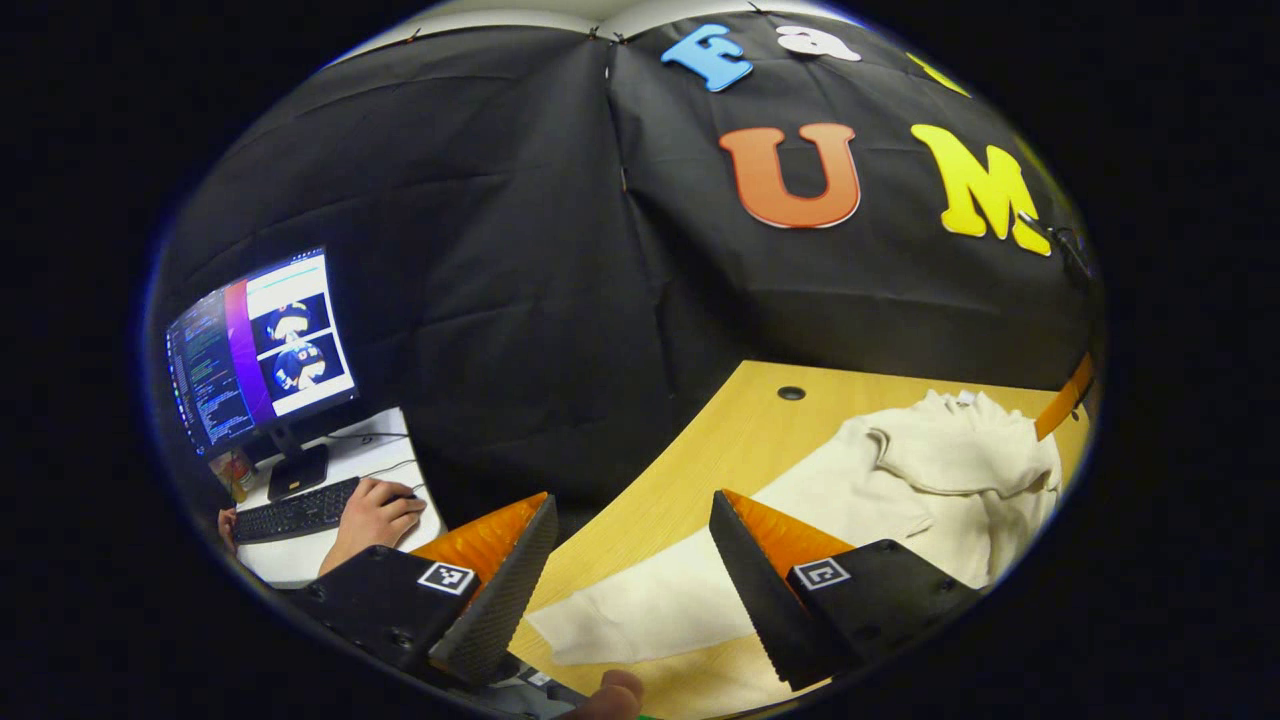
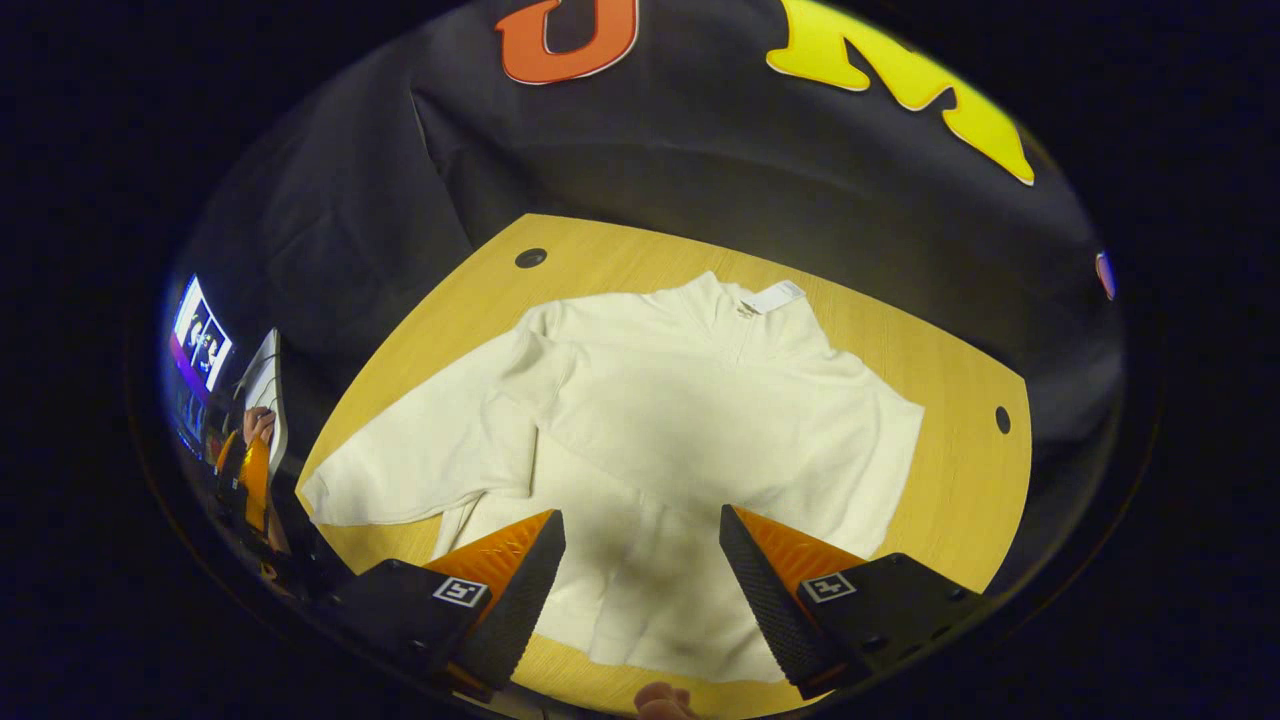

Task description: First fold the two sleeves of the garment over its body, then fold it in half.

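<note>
A cream long-sleeved garment (image 2: pixel 690 420) lies flat on the wooden table (image 2: pixel 950 370), collar and white label (image 2: pixel 775 297) at the far side. One sleeve (image 2: pixel 400 470) stretches out to the left, toward the table's edge. The garment's right side ends in a straight edge (image 2: pixel 895 470) with no sleeve sticking out. My right gripper (image 2: pixel 640 520) hangs open above the lower body of the garment, holding nothing. My left gripper (image 1: pixel 630 505) is open too, over the table's near edge, with the spread sleeve (image 1: pixel 640 605) just beyond its fingers. The bunched garment (image 1: pixel 950 470) lies further right.
Beside the table a side desk (image 1: pixel 390 440) carries a lit monitor (image 1: pixel 260 350) and a keyboard (image 1: pixel 295 510); a person's hand (image 1: pixel 375 515) rests there. Two round holes (image 2: pixel 530 258) (image 2: pixel 1003 420) mark the tabletop. Black cloth walls close the back.
</note>
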